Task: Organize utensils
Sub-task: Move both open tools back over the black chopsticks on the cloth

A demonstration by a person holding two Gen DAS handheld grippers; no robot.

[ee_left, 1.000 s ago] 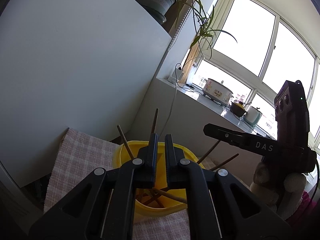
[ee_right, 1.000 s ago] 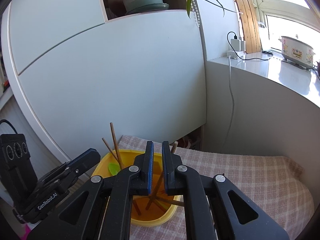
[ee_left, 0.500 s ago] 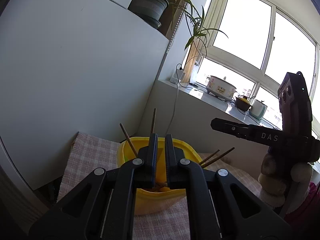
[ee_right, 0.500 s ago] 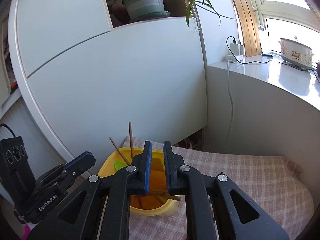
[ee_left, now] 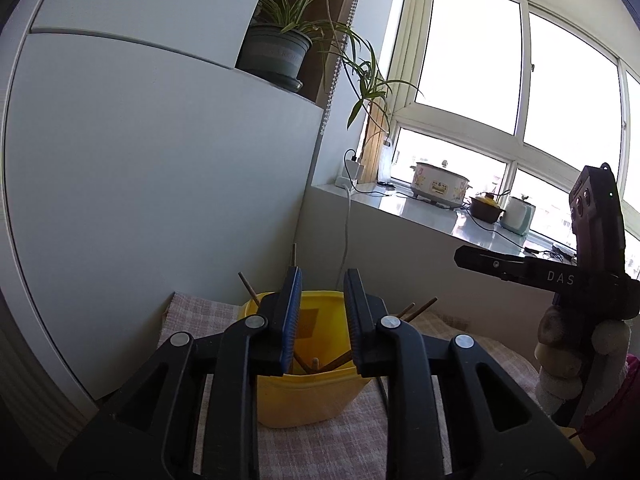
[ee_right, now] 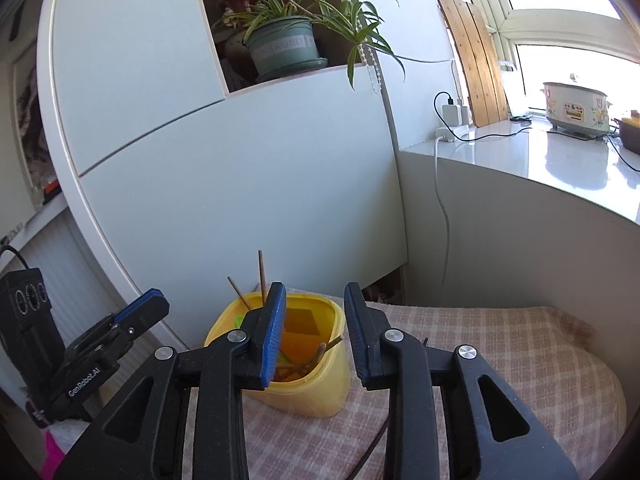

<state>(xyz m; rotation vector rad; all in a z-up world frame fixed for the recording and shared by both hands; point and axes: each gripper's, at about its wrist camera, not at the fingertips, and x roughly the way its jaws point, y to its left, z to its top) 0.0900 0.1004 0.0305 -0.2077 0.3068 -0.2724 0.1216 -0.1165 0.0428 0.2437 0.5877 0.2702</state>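
Hovering spread and empty, left gripper (ee_left: pixel 320 312) and right gripper (ee_right: pixel 314 320), behind yellow holder (ee_right: pixel 320 392) of chopsticks (ee_right: pixel 262 276); likely seeking remaining utensils next.

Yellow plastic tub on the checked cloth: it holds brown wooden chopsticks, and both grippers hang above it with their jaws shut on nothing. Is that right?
Not quite. The yellow plastic tub does sit on the checked cloth and holds brown wooden chopsticks, but both jaws stand open, not shut. The right wrist view shows the right gripper parted and empty; the left wrist view shows the same for the left gripper.
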